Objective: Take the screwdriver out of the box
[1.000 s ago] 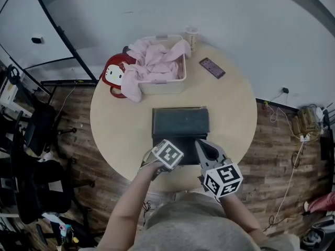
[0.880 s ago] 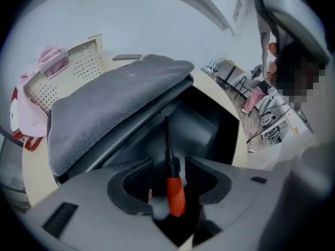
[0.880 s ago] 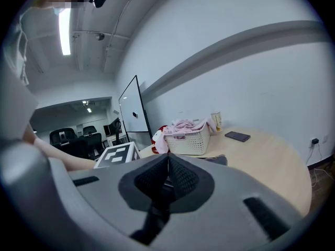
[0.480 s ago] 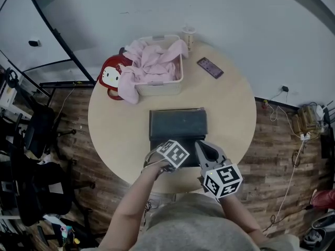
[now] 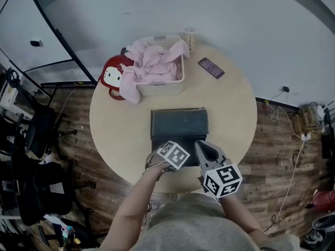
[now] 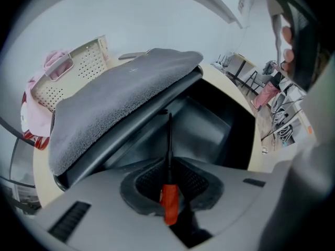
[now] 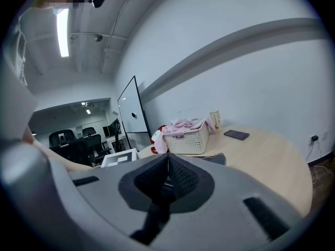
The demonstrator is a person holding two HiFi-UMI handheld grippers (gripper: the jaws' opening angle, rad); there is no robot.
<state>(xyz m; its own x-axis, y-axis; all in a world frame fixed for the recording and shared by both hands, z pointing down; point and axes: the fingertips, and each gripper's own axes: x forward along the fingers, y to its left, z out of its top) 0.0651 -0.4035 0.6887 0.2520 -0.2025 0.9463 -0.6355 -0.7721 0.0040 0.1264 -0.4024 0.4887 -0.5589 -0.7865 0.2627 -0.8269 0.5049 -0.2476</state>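
One screwdriver point(image 6: 168, 197), orange handle nearest, shaft pointing into box point(image 6: 207, 125)

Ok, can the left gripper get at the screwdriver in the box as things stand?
Looks like yes: the box lid is propped open, and the left gripper has just been closing its jaws with the screwdriver between them.

In the head view the jaws of the left claw point(image 5: 168, 160), which have just been closing with the orange-handled screwdriver point(image 6: 169, 203) between them, are hidden beneath its own marker cube point(image 5: 173, 154), as is the near rim of the dark rectangular box point(image 5: 179, 123); in the left gripper view the screwdriver's thin tip fades into the box's dark hollow; at the far left edge of the round pale desk point(image 5: 230, 114), the red cartoon-cat bag point(image 5: 114, 77) lies half behind pink cloth point(image 5: 152, 61).
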